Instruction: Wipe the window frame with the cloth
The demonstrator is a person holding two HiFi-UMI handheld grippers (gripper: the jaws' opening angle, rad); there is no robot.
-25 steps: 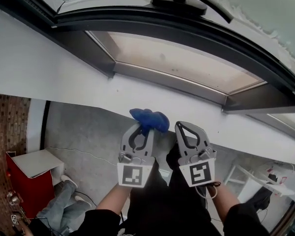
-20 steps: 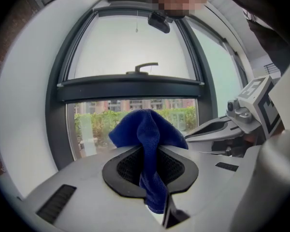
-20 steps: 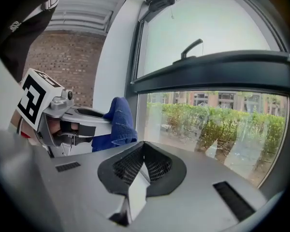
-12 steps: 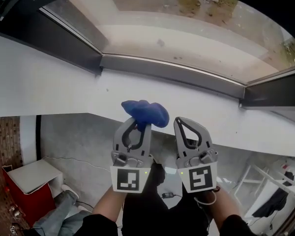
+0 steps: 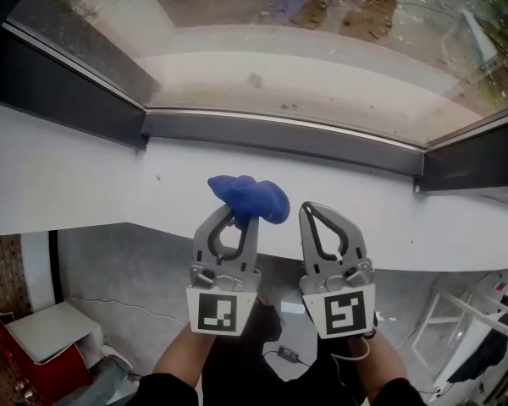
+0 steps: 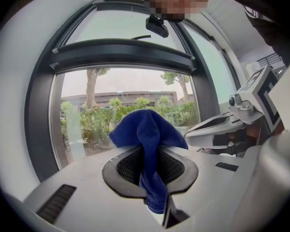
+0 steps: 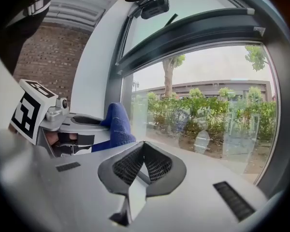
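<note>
- Head view cuts the window frame (image 5: pixel 279 134) off at the top and sides. Only its dark bottom rail and two corner stubs show, with the white sill (image 5: pixel 85 184) beneath them.
- The person's forearms (image 5: pixel 182 358) run off the bottom edge behind the marker cubes.
- The left claw (image 5: pixel 236 213) is clamped on the blue cloth (image 5: pixel 250 197). From above, the pinched part of the cloth is hidden between the jaws, and only a bunched head bulges past the tips.
- In the left gripper view the left claw (image 6: pixel 152 178) shows the cloth (image 6: pixel 147 134) running lengthwise along the jaws. Its tail lies deep in the gap and its crumpled head points at the window frame (image 6: pixel 121 57).
- The cloth sits over the sill, short of the dark rail. Whether it touches the sill is unclear.
- The right claw (image 5: pixel 311 208) is just beside the left, jaws together on nothing. This is confirmed in the right gripper view (image 7: pixel 142 166), where the cloth (image 7: pixel 117 124) shows at the left.
</note>
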